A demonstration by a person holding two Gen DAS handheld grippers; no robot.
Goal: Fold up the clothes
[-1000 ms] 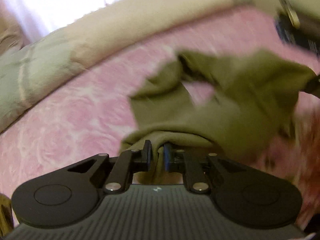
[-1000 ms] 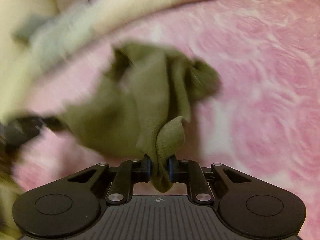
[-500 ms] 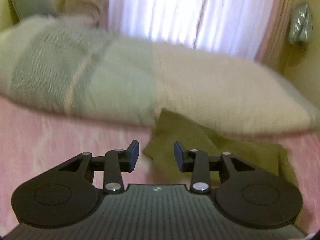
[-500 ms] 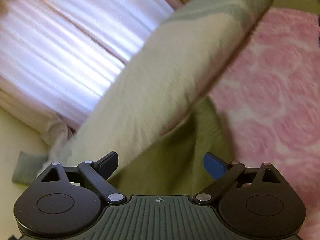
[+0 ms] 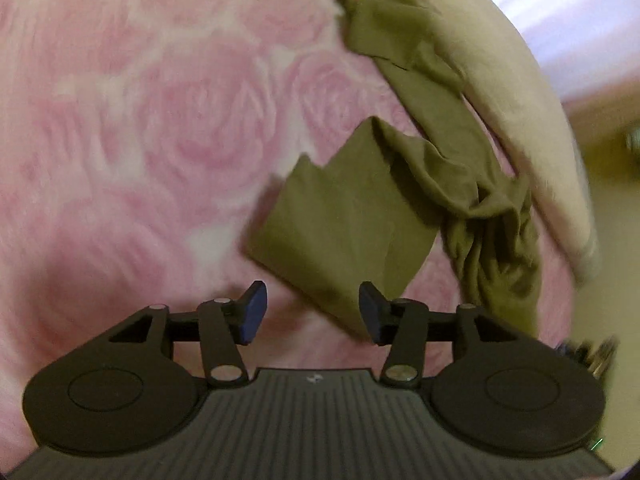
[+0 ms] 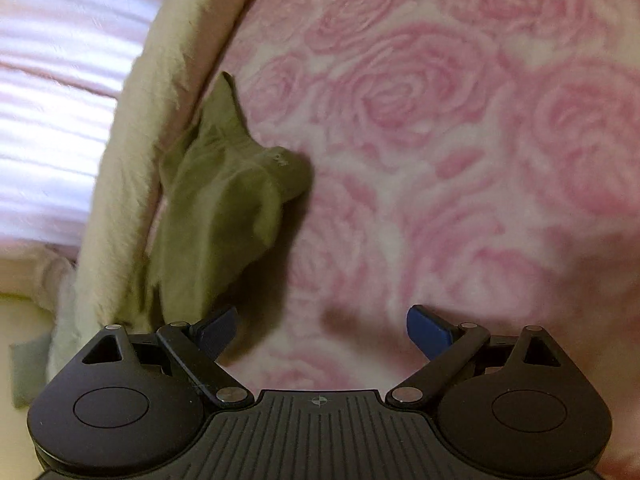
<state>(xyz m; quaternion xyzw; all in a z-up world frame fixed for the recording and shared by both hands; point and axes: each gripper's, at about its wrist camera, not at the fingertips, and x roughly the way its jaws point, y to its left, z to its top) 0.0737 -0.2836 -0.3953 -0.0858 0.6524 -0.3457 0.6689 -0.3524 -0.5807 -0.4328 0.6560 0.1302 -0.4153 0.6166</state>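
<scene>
My left wrist camera looks down close over my spread left gripper point(image 5: 312, 312) at the pink rose blanket point(image 5: 160, 128). My right wrist camera looks down likewise past my right gripper point(image 6: 322, 326). Both share the olive garment point(image 5: 352, 216), beside the cream pillow point(image 6: 132, 152).

My left gripper's right finger point(image 5: 370, 312) covers the near corner of the olive garment point(image 5: 352, 224). Past it, the cream blanket point(image 5: 500, 92) hides the garment's far edge. Beyond my right gripper point(image 6: 322, 328), motion blur smears the garment's point(image 6: 224, 208) folds.
</scene>
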